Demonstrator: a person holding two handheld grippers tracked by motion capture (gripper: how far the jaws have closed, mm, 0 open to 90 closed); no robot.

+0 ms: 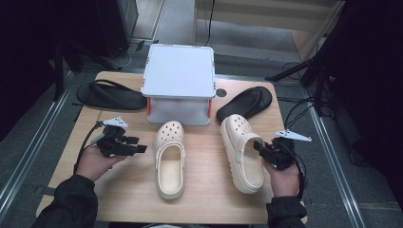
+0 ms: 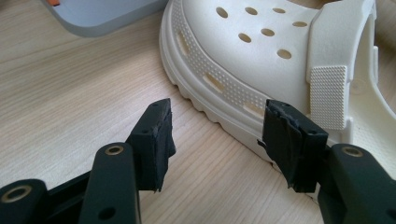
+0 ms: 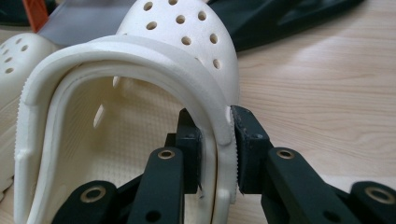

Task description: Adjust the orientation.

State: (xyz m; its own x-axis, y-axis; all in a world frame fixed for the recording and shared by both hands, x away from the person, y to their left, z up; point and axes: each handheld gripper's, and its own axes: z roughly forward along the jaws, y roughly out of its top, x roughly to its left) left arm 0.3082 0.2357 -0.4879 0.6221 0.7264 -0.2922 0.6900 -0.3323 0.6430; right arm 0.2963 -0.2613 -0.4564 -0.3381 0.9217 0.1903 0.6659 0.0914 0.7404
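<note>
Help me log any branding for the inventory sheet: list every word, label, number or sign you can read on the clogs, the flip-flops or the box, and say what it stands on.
No readable text.
Left cream clog: holes and ribbing, no lettering.
Right cream clog, held at its side wall by the right gripper: no lettering.
Two black flip-flops: no marks legible.
Grey box: plain lid, no label.

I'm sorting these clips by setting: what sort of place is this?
Probably a lab or workshop set up for recording, not a home: a small wooden table on a grey floor, metal rails alongside it, loose cables nearby, and shoes laid out around a grey box.
</note>
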